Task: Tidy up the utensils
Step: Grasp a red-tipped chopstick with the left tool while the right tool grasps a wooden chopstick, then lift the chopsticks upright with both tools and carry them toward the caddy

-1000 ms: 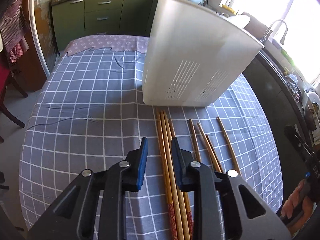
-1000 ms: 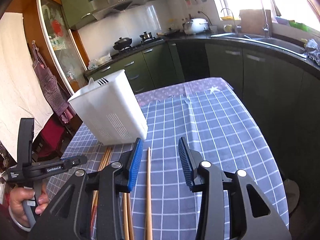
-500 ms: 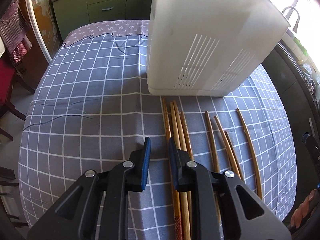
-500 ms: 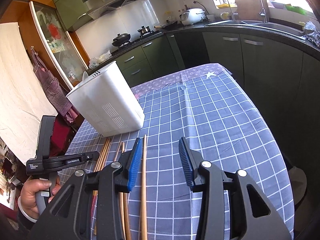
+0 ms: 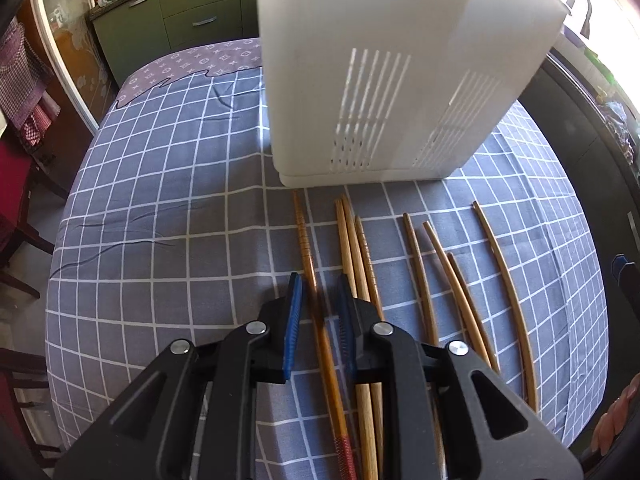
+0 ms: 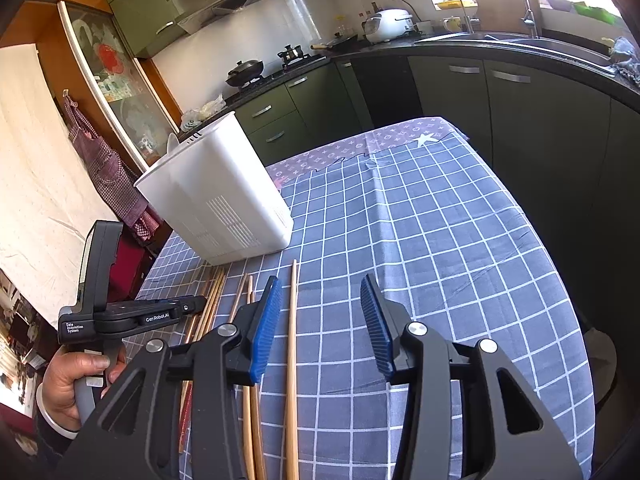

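Observation:
Several wooden chopsticks lie side by side on the blue checked tablecloth (image 5: 160, 200) in front of a white slotted utensil holder (image 5: 392, 80). My left gripper (image 5: 318, 292) is low over the leftmost chopstick (image 5: 306, 248), which has a red end; its jaws stand narrowly apart on either side of it, not clamped. My right gripper (image 6: 320, 296) is open and empty above the cloth, with the rightmost chopstick (image 6: 293, 320) just inside its left finger. The holder (image 6: 216, 200) and the left gripper's body (image 6: 120, 316) show in the right wrist view.
Green kitchen cabinets (image 6: 520, 112) and a dark counter with a sink run along the right and far sides. A red chair (image 5: 16, 184) stands off the table's left edge. The table's right edge (image 5: 592, 280) lies close to the outermost chopstick.
My left gripper has moved forward and down, and now straddles the leftmost chopstick, which has shifted apart from its neighbours. My right gripper has barely moved.

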Demonstrator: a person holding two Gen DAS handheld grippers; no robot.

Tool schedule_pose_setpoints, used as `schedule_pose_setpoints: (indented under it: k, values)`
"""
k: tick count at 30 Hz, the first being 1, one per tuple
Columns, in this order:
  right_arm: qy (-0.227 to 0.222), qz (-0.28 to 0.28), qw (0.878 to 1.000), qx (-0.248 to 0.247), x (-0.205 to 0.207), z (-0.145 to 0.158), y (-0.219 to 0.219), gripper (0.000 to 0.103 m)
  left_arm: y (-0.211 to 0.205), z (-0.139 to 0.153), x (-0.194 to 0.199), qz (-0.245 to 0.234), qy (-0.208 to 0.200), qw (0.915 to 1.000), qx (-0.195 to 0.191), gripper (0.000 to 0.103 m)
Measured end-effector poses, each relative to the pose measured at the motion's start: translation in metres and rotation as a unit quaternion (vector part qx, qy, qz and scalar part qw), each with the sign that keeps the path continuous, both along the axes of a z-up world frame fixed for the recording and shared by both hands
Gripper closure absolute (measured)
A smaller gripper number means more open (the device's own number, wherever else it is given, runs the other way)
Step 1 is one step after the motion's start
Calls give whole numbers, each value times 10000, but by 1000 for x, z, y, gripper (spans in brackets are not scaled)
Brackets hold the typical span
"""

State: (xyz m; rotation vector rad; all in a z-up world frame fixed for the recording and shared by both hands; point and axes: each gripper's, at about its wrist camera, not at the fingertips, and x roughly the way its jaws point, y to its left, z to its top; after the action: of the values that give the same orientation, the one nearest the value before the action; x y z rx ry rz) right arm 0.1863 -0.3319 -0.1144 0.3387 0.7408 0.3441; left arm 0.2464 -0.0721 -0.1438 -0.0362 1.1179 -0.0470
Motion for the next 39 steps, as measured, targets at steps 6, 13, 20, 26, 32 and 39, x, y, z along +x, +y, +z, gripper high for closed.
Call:
schedule_pose_setpoints:
  k: [6, 13, 20, 26, 32, 39]
  values:
    - [70, 87, 9998, -183, 2, -3, 7, 57, 14, 0, -2, 96, -63, 9996, -252, 97]
    - [298, 402, 9972, -556, 12, -15, 29, 57, 28, 25, -27, 143, -746, 9955, -565, 97]
    - [471, 917, 9876, -1181, 31, -19, 62, 57, 33, 66, -57, 90, -1487, 9865, -674, 97]
    - [759, 1322, 9742, -1665, 56, -30, 92, 59, 36, 95, -84, -24, -1958, 9786, -638, 97]
    - [1047, 1419, 9626, -2056, 77, -50, 113, 71, 36, 106, -98, -127, -2158, 9745, -606, 97]
    - [1022, 1344, 9592, -2267, 89, -49, 121, 72, 38, 113, -108, -184, -2255, 9723, -584, 97]
